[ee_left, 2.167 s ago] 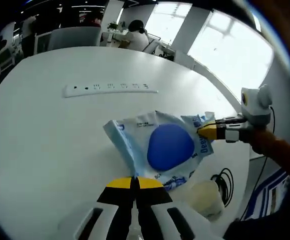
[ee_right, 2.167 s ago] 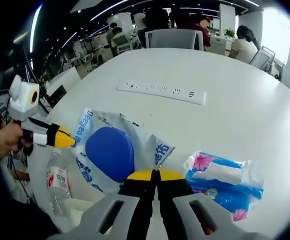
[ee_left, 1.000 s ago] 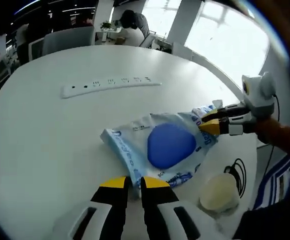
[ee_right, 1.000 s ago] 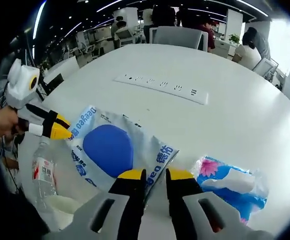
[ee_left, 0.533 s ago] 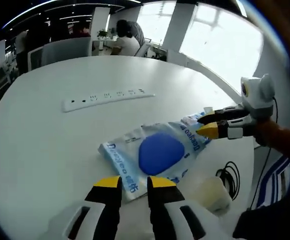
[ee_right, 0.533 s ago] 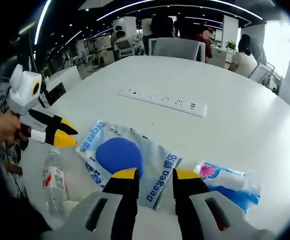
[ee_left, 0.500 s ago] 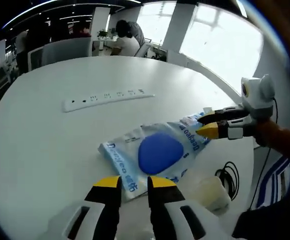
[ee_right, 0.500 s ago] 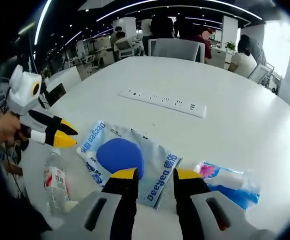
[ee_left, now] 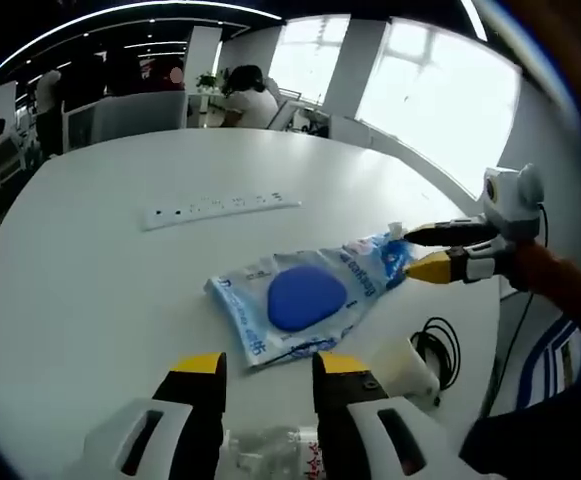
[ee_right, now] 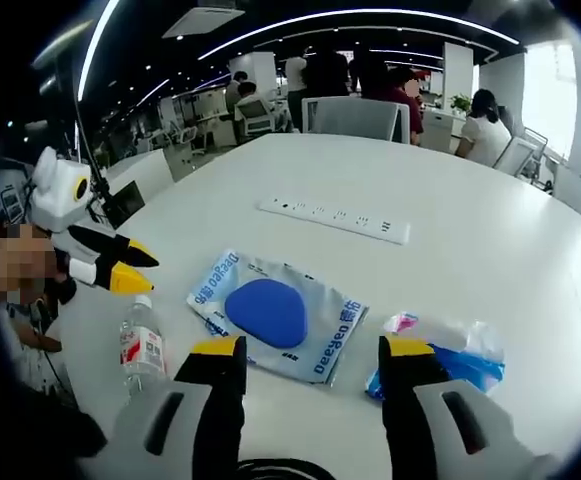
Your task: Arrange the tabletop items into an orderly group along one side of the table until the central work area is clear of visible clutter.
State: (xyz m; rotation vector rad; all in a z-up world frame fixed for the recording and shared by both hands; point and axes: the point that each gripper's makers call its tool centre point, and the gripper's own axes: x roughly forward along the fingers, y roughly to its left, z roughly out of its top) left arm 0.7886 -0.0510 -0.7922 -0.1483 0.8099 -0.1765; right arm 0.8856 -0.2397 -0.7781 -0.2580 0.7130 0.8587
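wipes pack (ee_right: pixel 275 314) flat on white bench (ee_right: pixel 470 220), nr the close edge, nothing gripping it | tissue pack (ee_right: pixel 440 350) just beside | water bottle (ee_right: pixel 142 348) lying nr bench edge | power strip (ee_right: pixel 335 218) further back, well apart | L gripper (ee_left: pixel 262 366) jaws wide apart | R gripper (ee_right: pixel 312 350) same, jaws spread, holding nothing

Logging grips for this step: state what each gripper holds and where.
Nothing is held. The left gripper and right gripper are both open, hanging back from the blue-and-white wipes pack lying free on the table.
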